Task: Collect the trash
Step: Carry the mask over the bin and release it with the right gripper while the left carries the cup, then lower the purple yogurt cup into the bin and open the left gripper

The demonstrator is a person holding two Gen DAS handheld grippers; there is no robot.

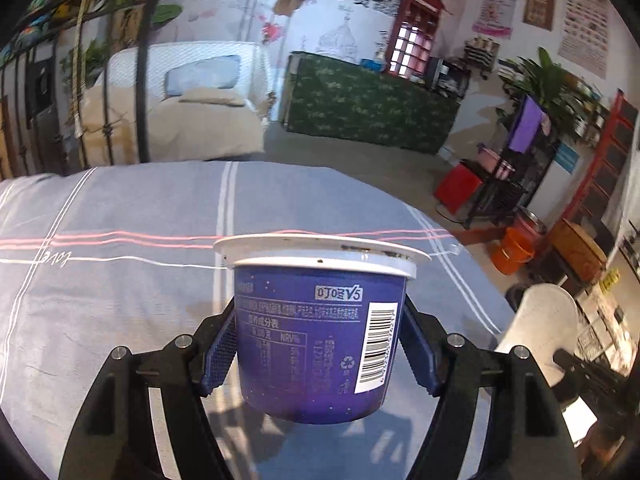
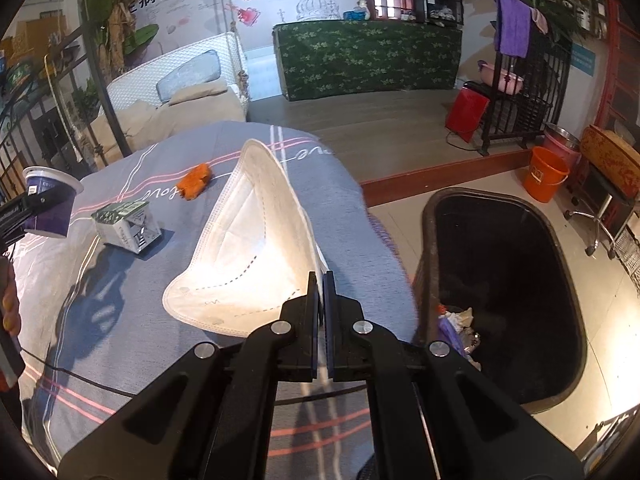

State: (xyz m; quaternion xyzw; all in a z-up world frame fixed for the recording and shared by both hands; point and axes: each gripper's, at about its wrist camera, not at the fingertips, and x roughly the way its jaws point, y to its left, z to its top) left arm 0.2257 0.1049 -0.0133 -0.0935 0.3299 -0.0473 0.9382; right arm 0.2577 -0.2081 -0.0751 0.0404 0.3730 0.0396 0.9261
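— Grippers?
— Left gripper (image 1: 320, 354) clamps a purple yogurt cup (image 1: 320, 320) above the cloth-covered desk (image 1: 120, 280); label partly legible, "NRV%", barcode, recycling mark. Right gripper (image 2: 320, 304) pinches a white face mask (image 2: 244, 248) by its edge.

— Surroundings?
— Crushed carton (image 2: 126, 226) and orange scrap (image 2: 194, 186) lie apart on the desk. Black bin (image 2: 504, 296) stands just beside it, litter inside. Cloth reads "Love".
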